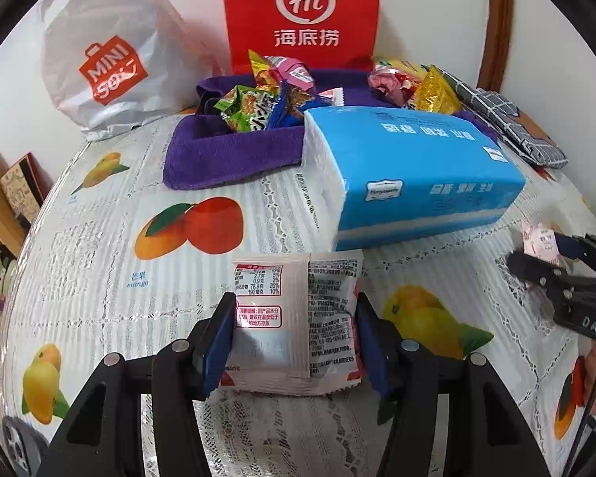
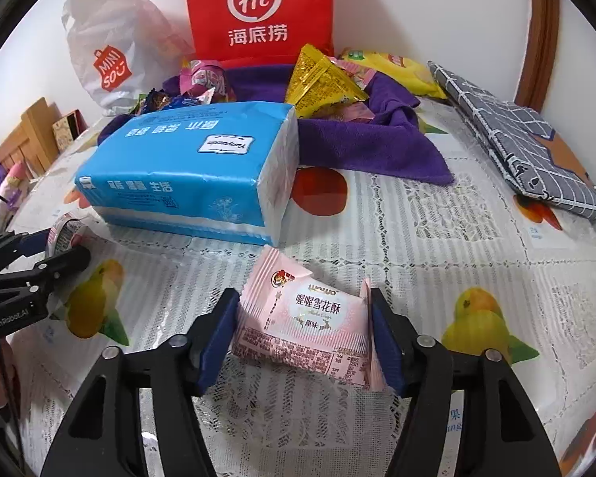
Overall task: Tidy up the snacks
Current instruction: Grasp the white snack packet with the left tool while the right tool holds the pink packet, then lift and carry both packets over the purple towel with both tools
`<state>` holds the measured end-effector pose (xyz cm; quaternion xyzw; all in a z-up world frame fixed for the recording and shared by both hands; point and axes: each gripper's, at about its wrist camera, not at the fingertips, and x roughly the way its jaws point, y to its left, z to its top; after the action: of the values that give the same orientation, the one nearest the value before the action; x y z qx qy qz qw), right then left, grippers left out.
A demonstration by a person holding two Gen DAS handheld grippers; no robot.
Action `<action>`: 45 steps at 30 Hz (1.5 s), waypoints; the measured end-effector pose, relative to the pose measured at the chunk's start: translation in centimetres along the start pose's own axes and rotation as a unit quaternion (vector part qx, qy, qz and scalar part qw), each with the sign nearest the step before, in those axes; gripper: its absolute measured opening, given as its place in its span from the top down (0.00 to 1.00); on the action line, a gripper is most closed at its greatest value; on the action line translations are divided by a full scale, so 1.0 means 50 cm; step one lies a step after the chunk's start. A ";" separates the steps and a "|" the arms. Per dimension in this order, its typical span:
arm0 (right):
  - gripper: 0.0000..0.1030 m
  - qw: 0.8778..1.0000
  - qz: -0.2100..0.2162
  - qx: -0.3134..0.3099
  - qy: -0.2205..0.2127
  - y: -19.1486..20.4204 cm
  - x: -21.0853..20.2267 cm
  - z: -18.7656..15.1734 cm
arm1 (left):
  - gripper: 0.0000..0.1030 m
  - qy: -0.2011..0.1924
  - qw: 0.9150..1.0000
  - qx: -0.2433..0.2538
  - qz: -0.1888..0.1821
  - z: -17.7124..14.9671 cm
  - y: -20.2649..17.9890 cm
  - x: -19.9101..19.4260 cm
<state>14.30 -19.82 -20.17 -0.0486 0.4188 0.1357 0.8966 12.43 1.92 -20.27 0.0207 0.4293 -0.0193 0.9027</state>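
Most snacks already sat in the purple cloth (image 1: pixel 234 159) at the far side, in two heaps split by the blue tissue pack (image 1: pixel 413 167); two packets were left. The left tongs (image 1: pixel 294 342) pinched a grey-white packet (image 1: pixel 298 318) at both edges, near the tissue pack's near end. The right tongs (image 2: pixel 302 338) straddled a pink packet (image 2: pixel 310 318); the left pad met it, but I could not tell whether the right pad pressed.
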 end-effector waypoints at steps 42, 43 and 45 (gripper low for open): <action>0.23 0.996 -0.047 0.069 0.042 0.038 -0.023 -0.021 | 0.41 0.001 1.000 -0.013 -0.005 -0.008 0.005 -0.002; 0.22 0.996 -0.051 0.068 0.042 0.039 -0.021 -0.020 | 0.41 0.001 1.000 -0.013 -0.005 -0.008 0.005 -0.002; 0.20 0.995 -0.059 0.068 0.040 0.041 -0.013 -0.015 | 0.41 0.001 1.000 -0.013 -0.005 -0.009 0.005 -0.002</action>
<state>12.77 -18.12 -20.08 -0.0174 0.4593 0.0522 0.8866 12.05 2.20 -20.46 0.0068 0.4306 -0.0177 0.9023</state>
